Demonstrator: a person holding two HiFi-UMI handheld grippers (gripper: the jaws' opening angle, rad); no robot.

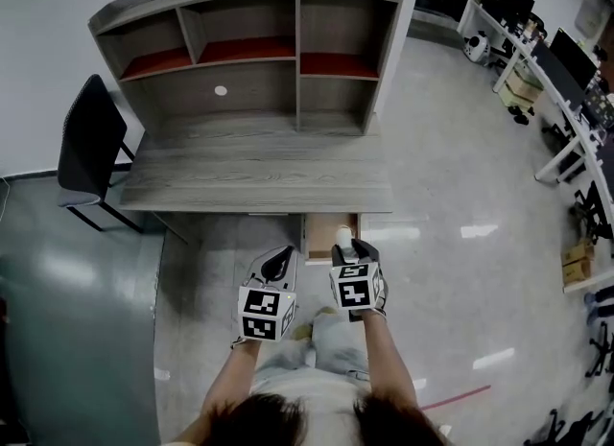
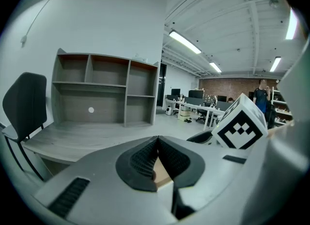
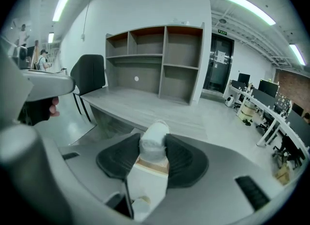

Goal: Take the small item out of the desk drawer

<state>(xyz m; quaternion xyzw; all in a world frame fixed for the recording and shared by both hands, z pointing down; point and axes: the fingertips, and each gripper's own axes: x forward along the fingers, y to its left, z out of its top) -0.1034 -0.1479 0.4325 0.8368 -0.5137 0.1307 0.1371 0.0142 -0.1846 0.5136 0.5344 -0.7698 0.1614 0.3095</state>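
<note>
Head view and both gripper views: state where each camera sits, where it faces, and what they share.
Head view: on the head, looking steeply down at desk, open drawer, forearms, left hand-held gripper, right hand-held gripper.
Left gripper view: rides that hand-held gripper, looks along shut jaws toward the shelf unit; right hand-held gripper's marker cube shows.
Right gripper view: rides that hand-held gripper, looks past the gripped small white item toward the desk; left-hand fingers show.
Shared: all three show desk, shelf unit, black chair.

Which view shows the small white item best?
The right gripper view: the small white item fills the middle, clamped between the right hand-held gripper's jaws. The head view shows only a tiny white spot at the open drawer. The left gripper view misses it.
</note>
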